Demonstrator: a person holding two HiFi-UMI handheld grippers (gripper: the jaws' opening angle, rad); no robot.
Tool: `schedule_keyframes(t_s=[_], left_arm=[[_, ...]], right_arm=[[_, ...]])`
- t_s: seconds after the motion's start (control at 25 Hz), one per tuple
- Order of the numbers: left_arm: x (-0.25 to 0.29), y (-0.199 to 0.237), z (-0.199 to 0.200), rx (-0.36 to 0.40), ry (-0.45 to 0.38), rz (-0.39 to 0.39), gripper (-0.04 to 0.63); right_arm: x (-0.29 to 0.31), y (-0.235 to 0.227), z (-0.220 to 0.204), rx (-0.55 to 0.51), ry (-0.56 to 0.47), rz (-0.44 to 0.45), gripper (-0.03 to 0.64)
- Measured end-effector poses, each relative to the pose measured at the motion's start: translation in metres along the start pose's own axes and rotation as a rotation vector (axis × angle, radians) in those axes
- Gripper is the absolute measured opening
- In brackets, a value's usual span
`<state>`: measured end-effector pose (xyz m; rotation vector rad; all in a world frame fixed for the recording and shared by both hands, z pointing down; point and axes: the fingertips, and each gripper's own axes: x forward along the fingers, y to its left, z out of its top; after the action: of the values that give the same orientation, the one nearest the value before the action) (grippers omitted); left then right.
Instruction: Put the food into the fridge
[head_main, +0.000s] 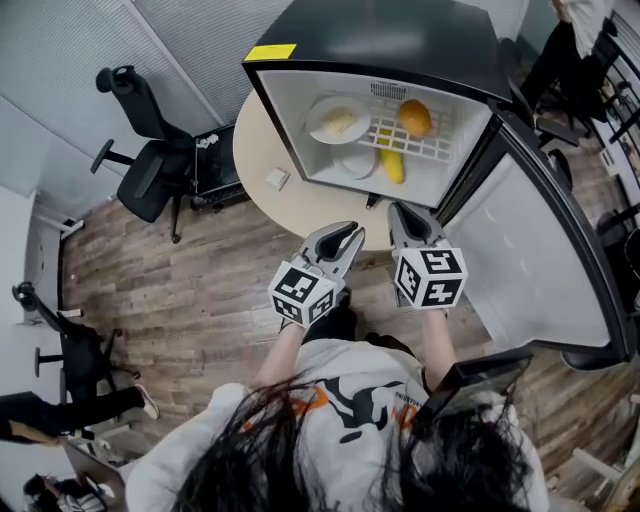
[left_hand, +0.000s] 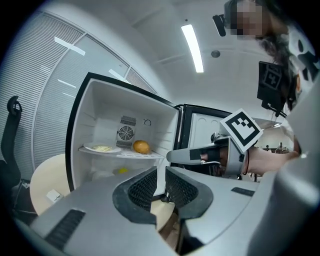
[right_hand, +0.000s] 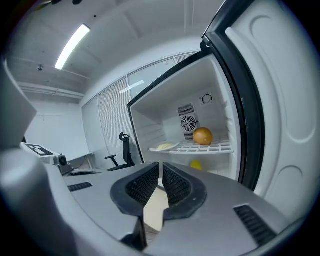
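The small fridge (head_main: 470, 60) stands open on a round table (head_main: 262, 150). On its wire shelf lie an orange (head_main: 415, 117) and a white plate of pale food (head_main: 338, 120). Below them sit a yellow fruit (head_main: 392, 166) and a second plate (head_main: 355, 161). Both grippers hover just in front of the opening, side by side. My left gripper (head_main: 354, 233) is shut with nothing in it. My right gripper (head_main: 399, 209) is shut and empty too. The left gripper view shows the orange (left_hand: 141, 146) and the right gripper's (left_hand: 171, 156) side; the right gripper view shows the orange (right_hand: 202, 135) and the plate (right_hand: 165, 147).
The fridge door (head_main: 545, 260) is swung wide to the right, close beside my right gripper. A black office chair (head_main: 150, 160) stands left of the table, another chair (head_main: 60, 350) further left. A small white card (head_main: 276, 179) lies on the table. Wood floor lies below.
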<state>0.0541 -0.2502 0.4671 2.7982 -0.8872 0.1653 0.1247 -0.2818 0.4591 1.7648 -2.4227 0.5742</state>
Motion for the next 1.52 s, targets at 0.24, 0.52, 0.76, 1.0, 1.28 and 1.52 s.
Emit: schedule_keyframes(t_s=[0.24, 0.52, 0.76, 1.0, 1.28, 1.52], left_arm=[[-0.015, -0.028, -0.016, -0.018, 0.014, 0.041, 0.048], [-0.033, -0.054, -0.033, -0.029, 0.039, 0.072, 0.048], [-0.049, -0.066, -0.042, -0.033, 0.055, 0.087, 0.048], [-0.066, -0.067, -0.043, -0.039, 0.043, 0.116, 0.048], [-0.100, -0.060, -0.046, -0.043, 0.048, 0.143, 0.048], [-0.148, -0.064, -0.046, -0.042, 0.023, 0.172, 0.048]], right_arm=[[-0.028, 0.012, -0.024, 0.001, 0.032, 0.054, 0.032], [-0.053, 0.020, -0.051, 0.015, 0.070, 0.085, 0.032], [-0.066, 0.031, -0.068, 0.027, 0.099, 0.105, 0.032], [-0.070, 0.050, -0.068, -0.052, 0.106, 0.112, 0.032], [-0.067, 0.083, -0.073, -0.031, 0.110, 0.149, 0.032], [-0.083, 0.117, -0.084, -0.038, 0.122, 0.157, 0.032]])
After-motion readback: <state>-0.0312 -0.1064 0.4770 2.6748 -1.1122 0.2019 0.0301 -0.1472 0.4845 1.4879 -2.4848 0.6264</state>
